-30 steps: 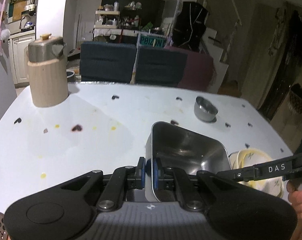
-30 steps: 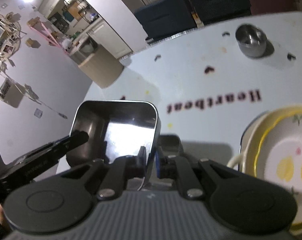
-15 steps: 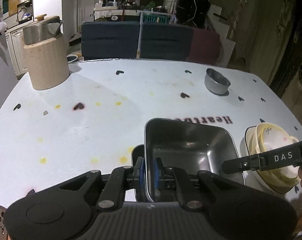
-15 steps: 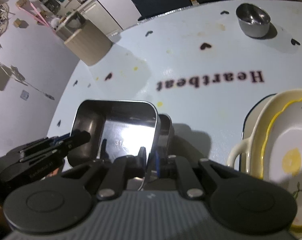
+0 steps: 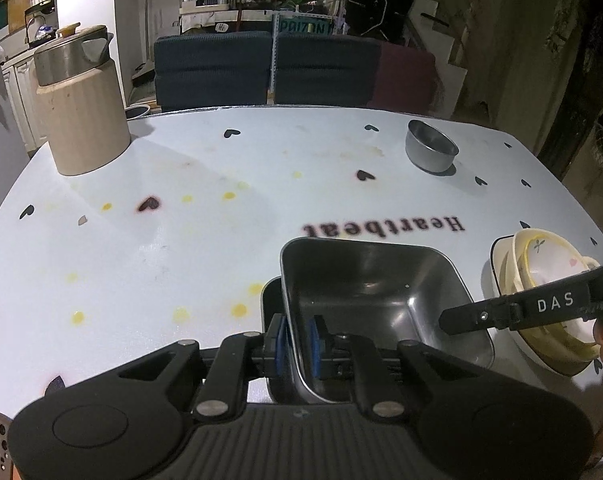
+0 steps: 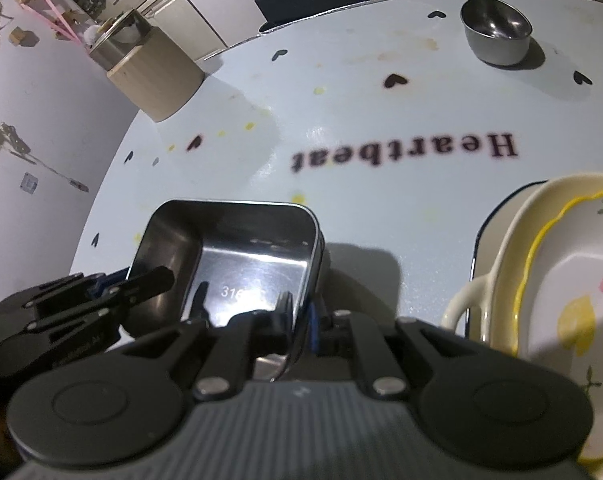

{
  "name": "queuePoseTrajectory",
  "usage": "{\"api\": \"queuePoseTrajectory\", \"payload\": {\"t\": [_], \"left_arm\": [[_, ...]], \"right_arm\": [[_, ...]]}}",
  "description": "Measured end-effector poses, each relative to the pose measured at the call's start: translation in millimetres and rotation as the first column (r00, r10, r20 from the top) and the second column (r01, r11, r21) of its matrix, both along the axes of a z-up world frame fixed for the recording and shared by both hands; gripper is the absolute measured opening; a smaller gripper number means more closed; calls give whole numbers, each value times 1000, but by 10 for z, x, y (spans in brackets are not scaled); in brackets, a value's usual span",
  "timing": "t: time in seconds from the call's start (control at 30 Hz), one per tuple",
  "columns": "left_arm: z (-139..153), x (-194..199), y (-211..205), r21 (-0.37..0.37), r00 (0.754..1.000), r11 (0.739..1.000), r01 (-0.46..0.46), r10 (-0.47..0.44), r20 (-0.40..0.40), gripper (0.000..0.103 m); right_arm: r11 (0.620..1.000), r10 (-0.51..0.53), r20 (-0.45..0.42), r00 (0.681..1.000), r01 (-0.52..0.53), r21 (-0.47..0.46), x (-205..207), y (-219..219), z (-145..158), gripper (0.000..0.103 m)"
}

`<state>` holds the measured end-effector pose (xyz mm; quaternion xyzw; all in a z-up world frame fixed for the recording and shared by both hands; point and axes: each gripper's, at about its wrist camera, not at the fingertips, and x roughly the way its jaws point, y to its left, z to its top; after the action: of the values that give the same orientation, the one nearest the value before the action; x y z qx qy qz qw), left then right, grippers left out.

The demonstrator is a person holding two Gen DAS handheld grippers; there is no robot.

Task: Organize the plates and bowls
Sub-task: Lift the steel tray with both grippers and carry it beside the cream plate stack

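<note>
Left jaws: nearly closed, blue pads pinching the near-left wall of the square steel tray (image 5: 373, 292), one pad inside the rim, one outside; left gripper (image 5: 299, 338) angled downward.
Right jaws: nearly closed on the tray's opposite wall, one pad inside and one outside the rim; right gripper (image 6: 299, 320) also tilted down; its black finger, marked "DAS", crosses the right side of the left wrist view.
Square steel tray: gripped on two sides at once, near the front edge of the worktop (image 5: 181, 240); rim slightly tilted; "316" stamped on its mirrored floor, readable in the right wrist view.
Second steel tray (image 5: 270, 300): directly beneath the first, only a dark rim edge showing at the left side; cannot tell whether the upper one is fully seated in it.
Stacked dishes (image 6: 561, 280): just to the right of the trays; cream handled dish under a yellow-rimmed plate with lemon and flower print, a dark-rimmed plate at the bottom.
Small round steel bowl (image 5: 431, 150): far side of the worktop, well apart from the trays, upright.
Worktop: white cover with black hearts, yellow spots and the word "Heartbeat" between the tray and the bowl.
Beige canister (image 5: 81, 112): far left corner, steel pot with a lid set in its top.
Background: dark blue chairs (image 5: 269, 68) behind the worktop; cluttered shelves beyond.
</note>
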<state>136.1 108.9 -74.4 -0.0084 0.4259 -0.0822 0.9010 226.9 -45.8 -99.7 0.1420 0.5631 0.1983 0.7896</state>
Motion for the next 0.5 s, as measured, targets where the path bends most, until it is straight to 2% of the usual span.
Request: {"api": "queuePoseTrajectory", "payload": {"t": [0.5], "left_arm": [[-117, 54, -50, 44, 1000, 999, 14, -13, -25, 14]], "right_arm": [[1000, -1, -14, 1000, 1, -29, 56, 97, -48, 11]]}}
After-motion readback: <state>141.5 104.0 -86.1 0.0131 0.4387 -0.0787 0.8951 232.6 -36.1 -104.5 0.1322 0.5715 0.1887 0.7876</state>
